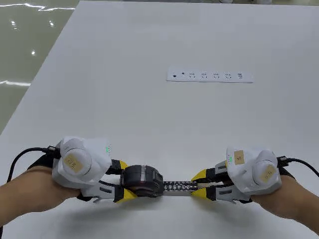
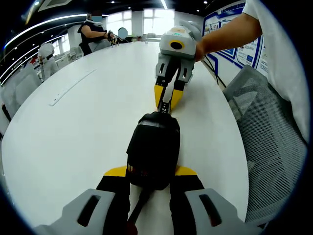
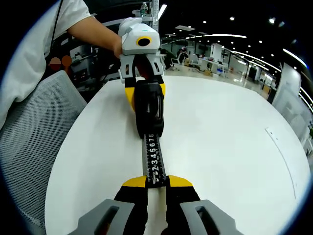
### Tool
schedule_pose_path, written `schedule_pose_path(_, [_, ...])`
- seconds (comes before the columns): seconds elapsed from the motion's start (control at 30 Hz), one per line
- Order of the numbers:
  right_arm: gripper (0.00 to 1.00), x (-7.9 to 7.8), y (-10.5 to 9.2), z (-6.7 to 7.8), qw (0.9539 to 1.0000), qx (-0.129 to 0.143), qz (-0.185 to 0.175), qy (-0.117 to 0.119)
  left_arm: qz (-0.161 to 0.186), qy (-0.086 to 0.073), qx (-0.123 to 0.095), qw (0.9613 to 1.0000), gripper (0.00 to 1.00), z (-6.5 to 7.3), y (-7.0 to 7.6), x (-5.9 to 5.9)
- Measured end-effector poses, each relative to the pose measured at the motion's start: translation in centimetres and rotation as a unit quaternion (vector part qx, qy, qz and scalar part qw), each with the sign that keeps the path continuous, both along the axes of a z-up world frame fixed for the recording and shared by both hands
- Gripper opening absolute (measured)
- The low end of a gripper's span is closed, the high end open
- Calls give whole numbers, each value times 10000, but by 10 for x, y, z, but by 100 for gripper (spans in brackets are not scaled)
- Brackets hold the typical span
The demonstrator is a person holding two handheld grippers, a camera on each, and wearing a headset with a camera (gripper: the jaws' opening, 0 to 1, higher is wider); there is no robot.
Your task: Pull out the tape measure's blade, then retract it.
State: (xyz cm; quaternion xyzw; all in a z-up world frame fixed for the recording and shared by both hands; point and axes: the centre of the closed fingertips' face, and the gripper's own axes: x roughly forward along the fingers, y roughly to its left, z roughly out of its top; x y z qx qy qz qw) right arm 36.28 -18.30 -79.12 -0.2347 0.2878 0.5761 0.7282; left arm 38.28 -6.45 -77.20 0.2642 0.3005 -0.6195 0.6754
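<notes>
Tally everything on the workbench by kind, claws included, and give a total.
tape measure: 1
power strip: 1
claws: 2 (left claw, right claw)
Total: 4

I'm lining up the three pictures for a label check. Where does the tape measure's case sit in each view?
Head view: the tape measure's case sits low centre, in the left gripper.
Left gripper view: the case is at centre, between that view's own jaws.
Right gripper view: the case is upper centre, at the far end of the blade.
Shared landmark: the right gripper, shut on the blade.
</notes>
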Motion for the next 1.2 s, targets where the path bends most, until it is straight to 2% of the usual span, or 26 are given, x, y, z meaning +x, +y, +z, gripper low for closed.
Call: schedule_pose_path(1.2, [9, -9, -65, -1, 9984, -514, -220, 20, -6, 13, 35, 10000, 25, 0, -1, 0])
